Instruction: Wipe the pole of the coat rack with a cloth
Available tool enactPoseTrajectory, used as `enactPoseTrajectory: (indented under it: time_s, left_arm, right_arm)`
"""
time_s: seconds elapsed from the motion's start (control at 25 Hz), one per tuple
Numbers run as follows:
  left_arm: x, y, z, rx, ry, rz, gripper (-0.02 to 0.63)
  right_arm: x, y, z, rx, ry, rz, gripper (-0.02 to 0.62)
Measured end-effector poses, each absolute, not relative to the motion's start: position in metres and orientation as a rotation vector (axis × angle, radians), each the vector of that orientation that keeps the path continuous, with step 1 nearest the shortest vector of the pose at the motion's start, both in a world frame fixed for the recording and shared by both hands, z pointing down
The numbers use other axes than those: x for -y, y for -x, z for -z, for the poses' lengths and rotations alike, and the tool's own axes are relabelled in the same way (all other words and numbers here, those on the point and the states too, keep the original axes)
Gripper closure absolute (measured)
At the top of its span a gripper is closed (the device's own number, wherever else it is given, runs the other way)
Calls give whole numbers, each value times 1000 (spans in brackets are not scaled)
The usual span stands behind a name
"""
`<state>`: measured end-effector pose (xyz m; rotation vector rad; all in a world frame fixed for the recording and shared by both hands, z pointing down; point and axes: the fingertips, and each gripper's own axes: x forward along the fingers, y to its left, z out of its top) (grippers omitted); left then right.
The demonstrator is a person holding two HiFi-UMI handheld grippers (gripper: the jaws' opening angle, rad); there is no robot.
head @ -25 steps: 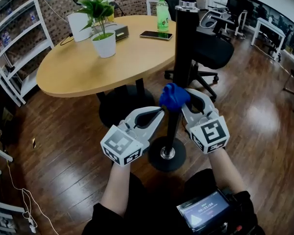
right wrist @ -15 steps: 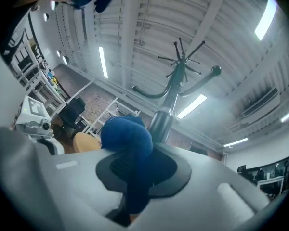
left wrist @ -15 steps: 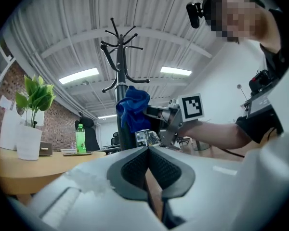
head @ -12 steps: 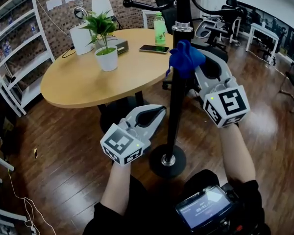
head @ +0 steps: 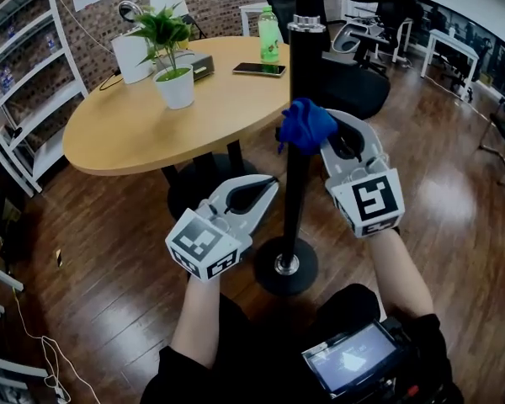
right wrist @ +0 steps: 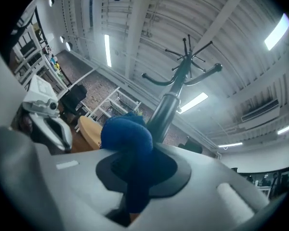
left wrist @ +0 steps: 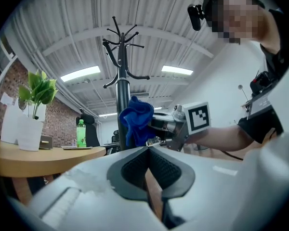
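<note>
Your head view is bright and sharp; the floor (head: 444,200) throws glare at three o'clock. Both gripper views bend hard, corners black. Strip lights (left wrist: 80,73) glow at ten and one o'clock in the left one; your right gripper (right wrist: 135,172) looks soft up close.

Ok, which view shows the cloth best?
The left gripper view: the whole cloth shows side-on against the pole. The head view shows it from above; the right gripper view shows it close up, pinched in the jaws.
</note>
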<state>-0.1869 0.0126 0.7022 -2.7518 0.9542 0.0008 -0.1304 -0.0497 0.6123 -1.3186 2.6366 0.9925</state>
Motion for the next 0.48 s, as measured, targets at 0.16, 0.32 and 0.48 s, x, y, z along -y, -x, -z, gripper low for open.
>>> enactPoseTrajectory:
  time_s: [0.16,0.32,0.48]
  left_arm:
    - [-13,185,-713,-964,2770,2,606]
    - [-11,186,-730,-975,2793,23,606]
    - [-7,188,-747,-996,2816,35,606]
  right_arm:
    - [47,139,-675,-2754,1342,-988,548]
    - [49,139,-748,-2842,1380,-759,548]
    - [53,140,-827,-2969,1421,-614,548]
